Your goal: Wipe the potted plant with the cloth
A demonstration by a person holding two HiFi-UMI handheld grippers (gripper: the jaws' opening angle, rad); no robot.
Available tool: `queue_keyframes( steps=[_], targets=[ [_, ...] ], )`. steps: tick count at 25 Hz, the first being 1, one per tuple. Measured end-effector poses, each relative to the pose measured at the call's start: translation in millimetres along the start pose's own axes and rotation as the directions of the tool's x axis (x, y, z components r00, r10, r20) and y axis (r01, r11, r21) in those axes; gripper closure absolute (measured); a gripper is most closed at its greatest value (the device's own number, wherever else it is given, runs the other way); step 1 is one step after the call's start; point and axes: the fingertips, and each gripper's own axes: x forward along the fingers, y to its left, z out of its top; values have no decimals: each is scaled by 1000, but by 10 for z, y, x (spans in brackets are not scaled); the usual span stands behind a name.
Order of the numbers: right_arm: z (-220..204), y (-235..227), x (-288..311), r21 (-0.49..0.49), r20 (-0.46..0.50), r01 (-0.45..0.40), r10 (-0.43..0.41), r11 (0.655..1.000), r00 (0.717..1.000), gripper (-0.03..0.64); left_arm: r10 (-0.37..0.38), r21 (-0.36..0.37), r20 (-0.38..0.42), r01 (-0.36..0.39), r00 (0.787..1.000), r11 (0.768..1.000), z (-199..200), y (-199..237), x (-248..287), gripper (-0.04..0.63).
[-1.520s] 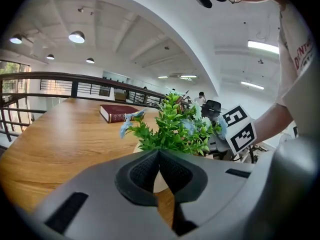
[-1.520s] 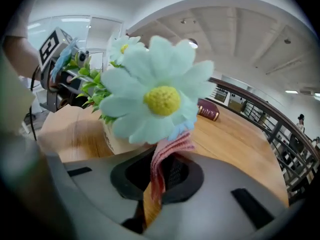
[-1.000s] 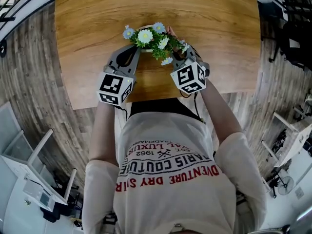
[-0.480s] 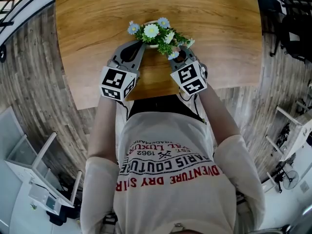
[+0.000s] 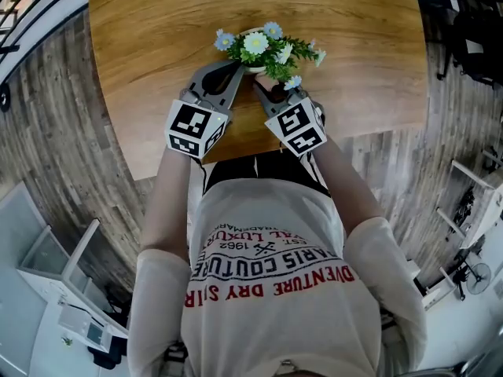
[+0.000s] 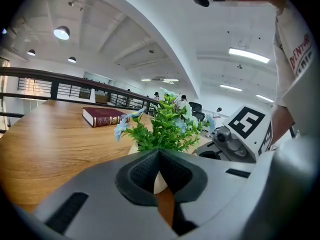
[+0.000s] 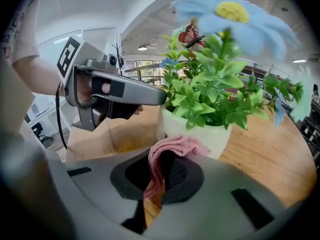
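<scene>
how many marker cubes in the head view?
2. Left cube on the left gripper; right cube on the right gripper. Both sit over the table's near edge, this side of the potted plant. None looks hidden.

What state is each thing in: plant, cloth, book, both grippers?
Plant: upright in its white pot on the table.
Cloth: pinched and bunched, free end looks to touch the pot.
Book: closed, lying flat on the table.
Left gripper: shut, empty, tips close by the pot.
Right gripper: shut on the cloth.
</scene>
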Motion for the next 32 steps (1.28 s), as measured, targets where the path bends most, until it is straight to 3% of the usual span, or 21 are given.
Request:
queue_keyframes(
  steps=[10,16,25,32],
  targets=[
    [299,404,133,-18,78,-64,65,998,995,581,-43,13,8,43,999,999,-19,-7,0,580],
    [193,386,-34,-13,55,-36,36,999,998,581,-31,39,20,30,999,999,-28,4,-5,580],
    [-321,-267,-609,63,-26,82,-81,995,996,581,24,27,41,-25,999,999,-22,-175,13,580],
    [-414,-995,-785,17,-55,99,-98,995,994,581,138,-38,41,-136,990,990,-14,-141,28,580]
  ],
)
